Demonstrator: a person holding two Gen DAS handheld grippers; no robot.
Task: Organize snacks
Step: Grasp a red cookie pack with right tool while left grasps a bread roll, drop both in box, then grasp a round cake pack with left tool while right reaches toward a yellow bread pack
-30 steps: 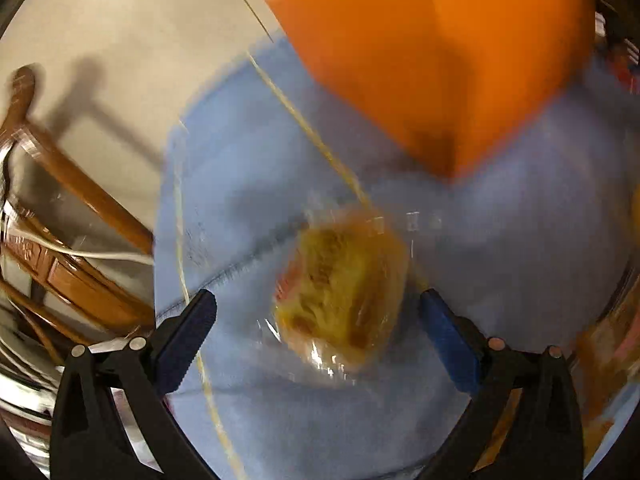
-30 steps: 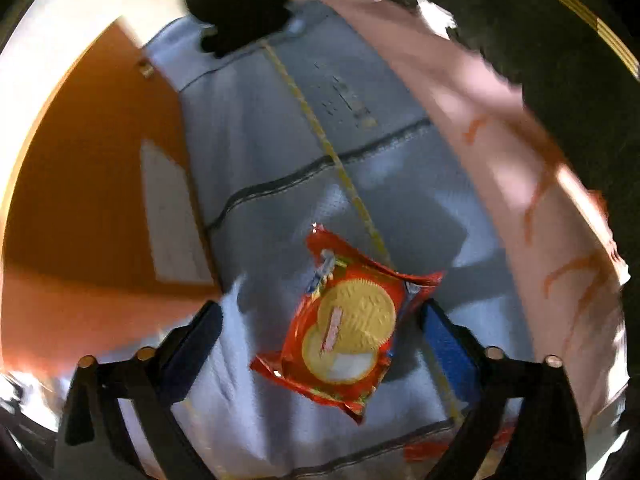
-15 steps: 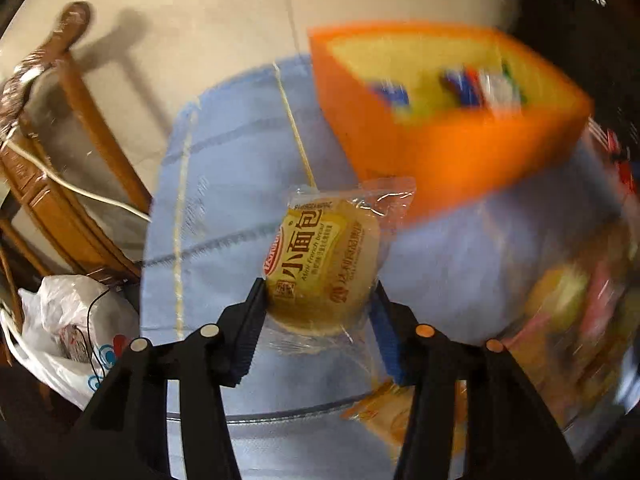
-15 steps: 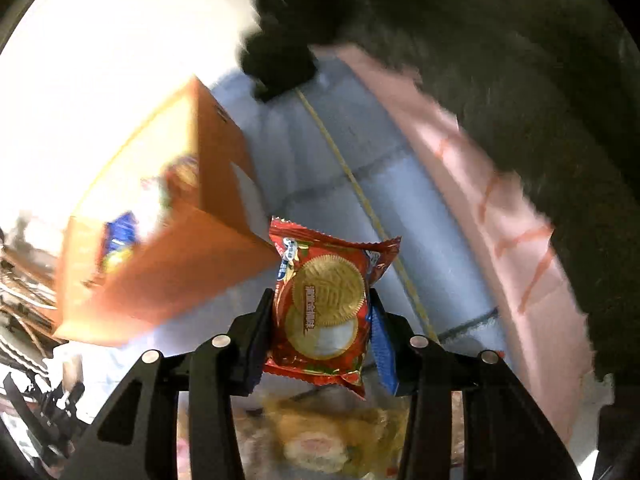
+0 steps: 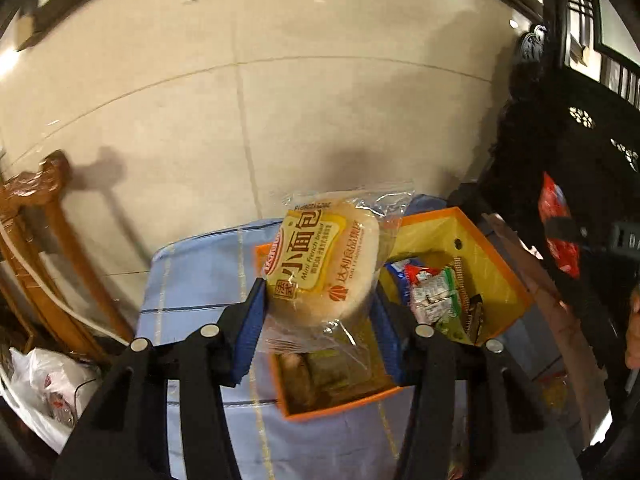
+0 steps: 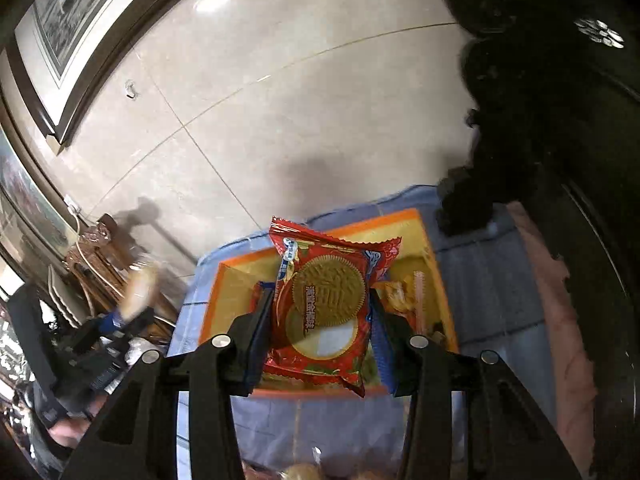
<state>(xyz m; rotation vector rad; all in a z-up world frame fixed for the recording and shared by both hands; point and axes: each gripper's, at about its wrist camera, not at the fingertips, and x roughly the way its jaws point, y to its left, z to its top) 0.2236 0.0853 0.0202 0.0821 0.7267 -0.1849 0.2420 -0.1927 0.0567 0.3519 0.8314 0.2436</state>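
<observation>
- Since a second ago, both tools have closed on snacks that then lay on the blue cloth and have lifted them clear of it; the orange box, earlier seen from the side, now sits below both snacks.
- The left tool (image 5: 318,308) is partly closed, its blue pads pressing both sides of a bread bun packet (image 5: 324,264). The bun is round and pale, in a clear wrapper with a yellow label, and is held up in the air above the box.
- The right tool (image 6: 318,320) is also partly closed, gripping a red biscuit packet (image 6: 324,308) by its two side edges. The packet shows two round golden biscuits and stands upright above the box.
- The orange box (image 5: 516,280) has a yellow inside and stands open on the desk, which is covered by a blue cloth (image 5: 192,288) with pale stripes.
- Inside the box lie several wrapped snacks (image 5: 434,296), among them a silver, red and green packet.
- A wooden chair (image 5: 48,208) stands to the left of the desk on a pale tiled floor (image 5: 280,100).
- A white plastic bag (image 5: 52,384) lies on the floor by the chair.
</observation>
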